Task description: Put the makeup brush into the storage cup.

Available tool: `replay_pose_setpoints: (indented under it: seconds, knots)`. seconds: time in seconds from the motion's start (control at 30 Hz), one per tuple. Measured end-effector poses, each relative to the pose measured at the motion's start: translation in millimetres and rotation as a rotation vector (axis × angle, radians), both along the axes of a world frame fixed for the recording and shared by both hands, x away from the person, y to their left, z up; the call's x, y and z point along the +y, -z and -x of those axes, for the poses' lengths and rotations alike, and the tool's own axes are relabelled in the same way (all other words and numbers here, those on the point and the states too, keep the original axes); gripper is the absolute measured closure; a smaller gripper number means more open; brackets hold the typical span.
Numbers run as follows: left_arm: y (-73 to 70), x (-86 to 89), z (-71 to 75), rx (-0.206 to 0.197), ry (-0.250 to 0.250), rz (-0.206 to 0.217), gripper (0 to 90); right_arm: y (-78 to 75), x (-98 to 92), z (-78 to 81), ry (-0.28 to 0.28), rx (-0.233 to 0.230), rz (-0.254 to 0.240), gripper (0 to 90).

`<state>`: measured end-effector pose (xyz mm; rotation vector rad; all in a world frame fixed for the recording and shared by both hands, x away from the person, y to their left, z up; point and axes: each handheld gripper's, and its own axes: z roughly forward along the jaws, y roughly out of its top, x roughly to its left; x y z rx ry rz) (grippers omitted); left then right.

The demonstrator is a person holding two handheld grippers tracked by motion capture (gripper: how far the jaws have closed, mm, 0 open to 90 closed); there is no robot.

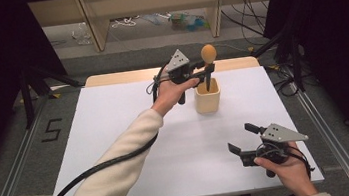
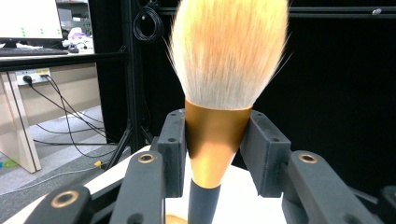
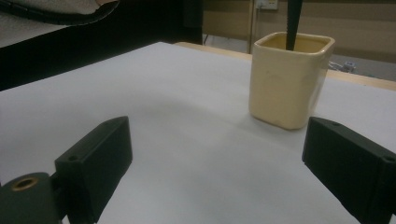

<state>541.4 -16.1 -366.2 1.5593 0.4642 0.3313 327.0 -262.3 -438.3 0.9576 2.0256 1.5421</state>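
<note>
The left gripper (image 2: 218,149) is clamped on the brush (image 1: 208,63), its two black jaws pressing either side of the gold collar just below the bristles. The brush stands upright above the cup (image 1: 208,99), with its dark handle reaching down into the cup's mouth. The right gripper (image 1: 242,141) rests on the table (image 1: 115,125) well to the near side of the cup, jaws wide apart with nothing between them.

The collar tapers and looks smooth and metallic, so the flat jaw faces may slide on it; I judge the brush could slip or tilt if the grip eases while the handle is not seated. A sideways pull might also tip the cup, since nothing steadies it.

The bristles form a soft, rounded, pale-orange tuft. The cup is cream, glossy, squarish with rounded corners. The table's surface is matte white.
</note>
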Motion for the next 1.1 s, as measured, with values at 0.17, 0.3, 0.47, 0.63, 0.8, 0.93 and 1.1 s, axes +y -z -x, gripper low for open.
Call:
replay_pose_setpoints:
  seconds: [0.17, 0.3, 0.47, 0.63, 0.8, 0.93, 1.1]
  knots:
    - [1.5, -1.0, -0.2, 0.003, -0.003, -0.004, 62.0, 0.4, 0.2, -0.3, 0.002, -0.003, -0.006, 9.4]
    - [2.3, -1.8, -1.0, 0.002, -0.007, -0.005, 62.0, -0.1, -0.1, 0.0, 0.007, -0.008, 0.004, 9.4]
    - [3.7, -1.7, -2.8, 0.001, -0.014, -0.007, 62.0, 0.2, -0.1, -0.1, 0.006, -0.006, 0.002, 9.4]
    - [6.1, -1.4, -4.4, 0.003, -0.02, -0.018, 62.0, 0.3, 0.0, -0.2, 0.004, -0.003, -0.001, 9.4]
    - [7.9, -2.3, -6.0, -0.001, -0.024, -0.027, 62.0, 0.2, 0.0, -0.2, 0.004, -0.003, -0.002, 9.4]
    - [9.0, -3.0, -6.6, -0.002, -0.022, -0.04, 62.0, 0.3, -0.3, -0.3, 0.008, -0.004, 0.002, 9.4]
    - [10.1, -3.8, -7.3, 0.0, -0.025, -0.037, 62.0, 0.2, -0.5, -0.3, 0.008, -0.004, 0.001, 9.4]
